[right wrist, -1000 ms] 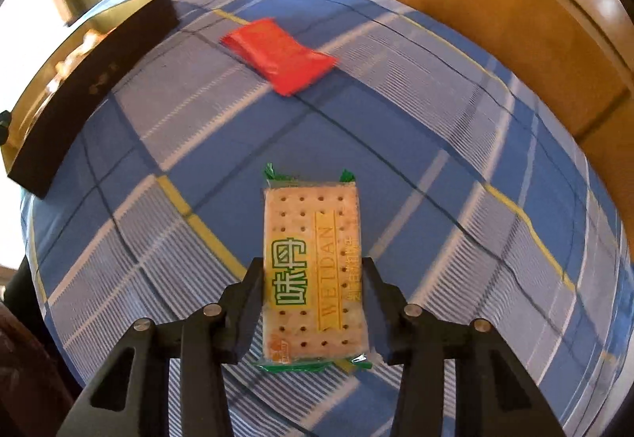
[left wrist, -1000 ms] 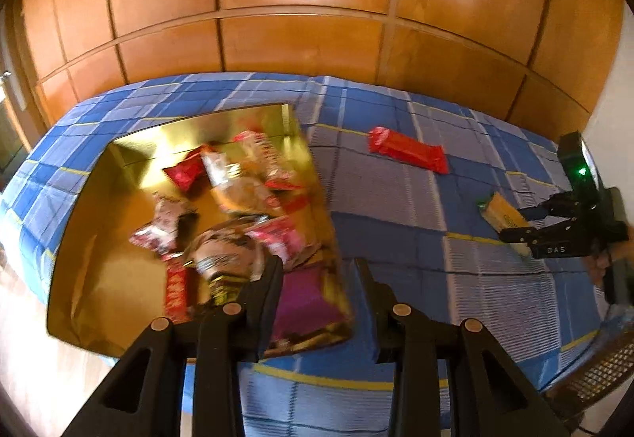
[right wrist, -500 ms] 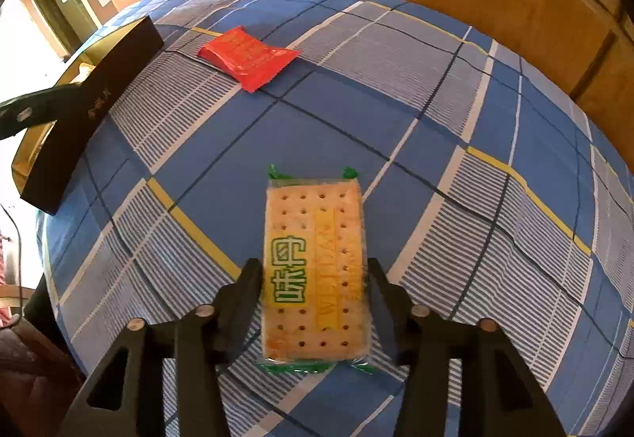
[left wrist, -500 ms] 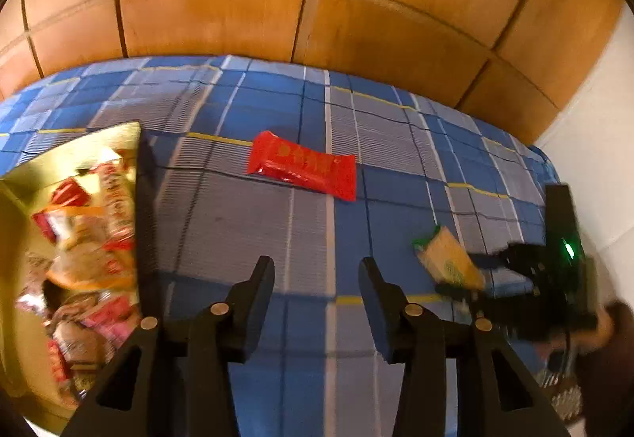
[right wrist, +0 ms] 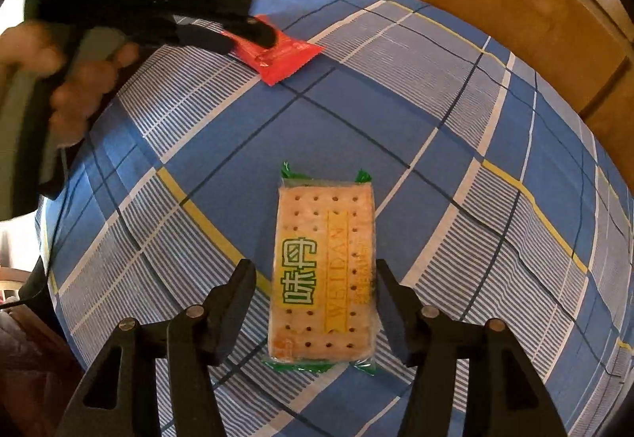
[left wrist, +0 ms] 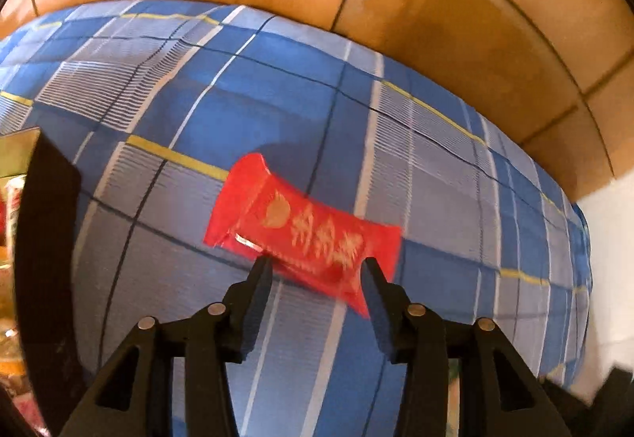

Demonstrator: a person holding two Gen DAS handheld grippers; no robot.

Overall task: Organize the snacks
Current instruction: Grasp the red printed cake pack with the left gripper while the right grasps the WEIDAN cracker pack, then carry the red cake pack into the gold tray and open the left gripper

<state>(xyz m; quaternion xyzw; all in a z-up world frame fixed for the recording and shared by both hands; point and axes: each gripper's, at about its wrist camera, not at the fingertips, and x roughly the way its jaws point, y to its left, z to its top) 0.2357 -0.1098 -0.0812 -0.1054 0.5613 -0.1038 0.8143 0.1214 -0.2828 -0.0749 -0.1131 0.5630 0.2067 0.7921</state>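
Presently, one red snack packet (left wrist: pixel 305 234) on blue plaid cloth (left wrist: pixel 277 100), left gripper (left wrist: pixel 317 270) spread wide at its near edge, one cracker packet (right wrist: pixel 323 270) between spread right gripper (right wrist: pixel 315 274) fingers, ungripped, one dark box (left wrist: pixel 43 258) at left.

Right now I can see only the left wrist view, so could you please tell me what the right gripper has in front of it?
Observer: The right gripper sits open around a cracker packet with green ends, lengthwise between its fingers.
Operator: Do the fingers touch it?
Observer: Blue cloth shows between the left finger and the packet; the right one is too close to judge.
Operator: And my left gripper from there?
Observer: Its blurred fingertips overlap the near end of the red packet.
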